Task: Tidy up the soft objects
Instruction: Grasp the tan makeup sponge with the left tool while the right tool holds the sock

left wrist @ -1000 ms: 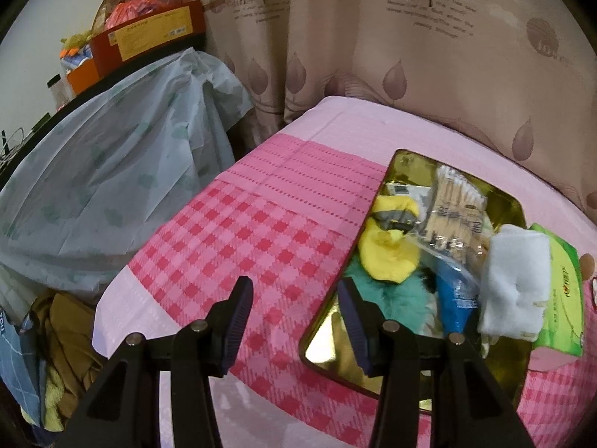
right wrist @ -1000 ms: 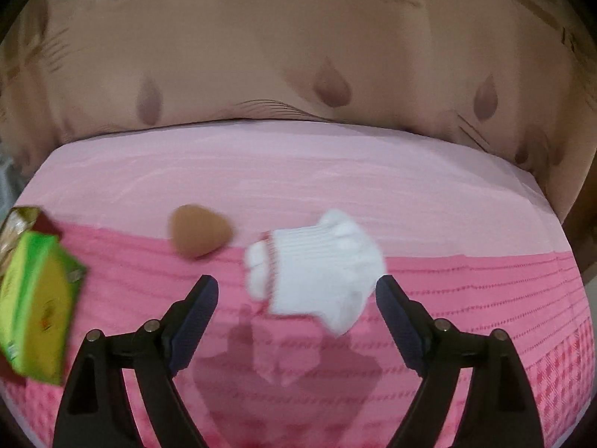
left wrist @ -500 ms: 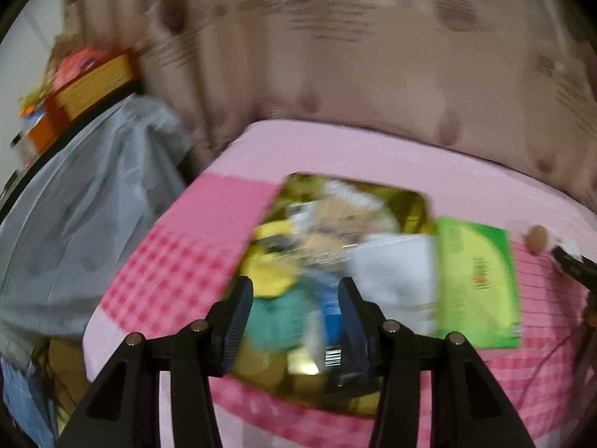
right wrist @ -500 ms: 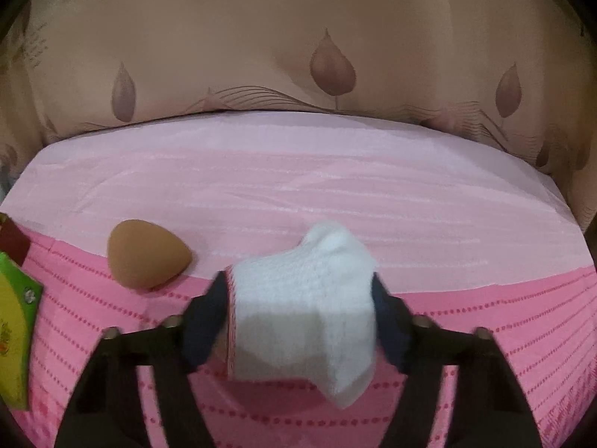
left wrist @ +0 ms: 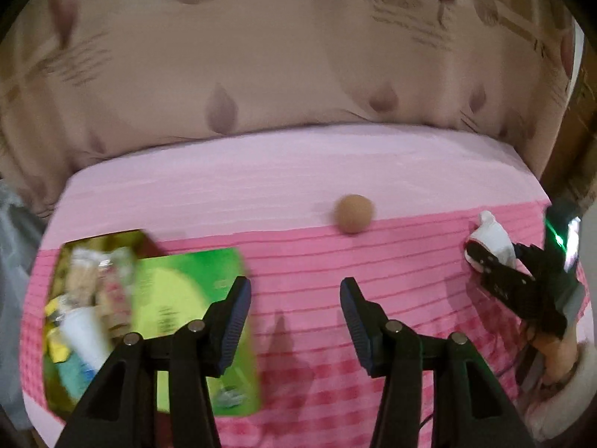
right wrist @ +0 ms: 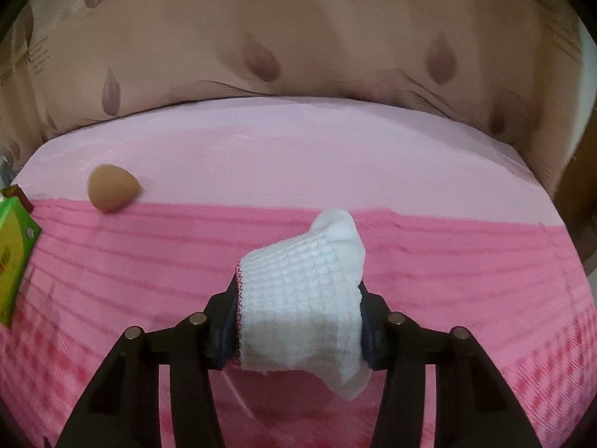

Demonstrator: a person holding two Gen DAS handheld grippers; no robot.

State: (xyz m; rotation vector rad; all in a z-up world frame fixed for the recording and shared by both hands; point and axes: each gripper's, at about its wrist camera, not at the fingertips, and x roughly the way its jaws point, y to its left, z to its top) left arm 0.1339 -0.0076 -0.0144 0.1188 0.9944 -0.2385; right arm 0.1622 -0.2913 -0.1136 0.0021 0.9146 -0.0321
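Observation:
My right gripper (right wrist: 298,321) is shut on a white knitted sock (right wrist: 302,291) and holds it above the pink cloth; it also shows in the left wrist view (left wrist: 492,239) at the far right. A tan teardrop sponge (right wrist: 112,186) lies on the cloth to the left; in the left wrist view the sponge (left wrist: 354,212) lies ahead. My left gripper (left wrist: 294,321) is open and empty above the cloth. A gold tray (left wrist: 112,237) at the left holds several soft items, with a green tissue pack (left wrist: 179,298) beside it.
The table has a pink checked cloth (right wrist: 447,261). A beige leaf-patterned curtain (right wrist: 298,37) hangs right behind the table's far edge. The green pack (right wrist: 11,254) shows at the left edge of the right wrist view. A grey plastic cover (left wrist: 15,216) is at the far left.
My right gripper closed on the white sock and lifted it. My left gripper swung right, from over the tray to face the sponge.

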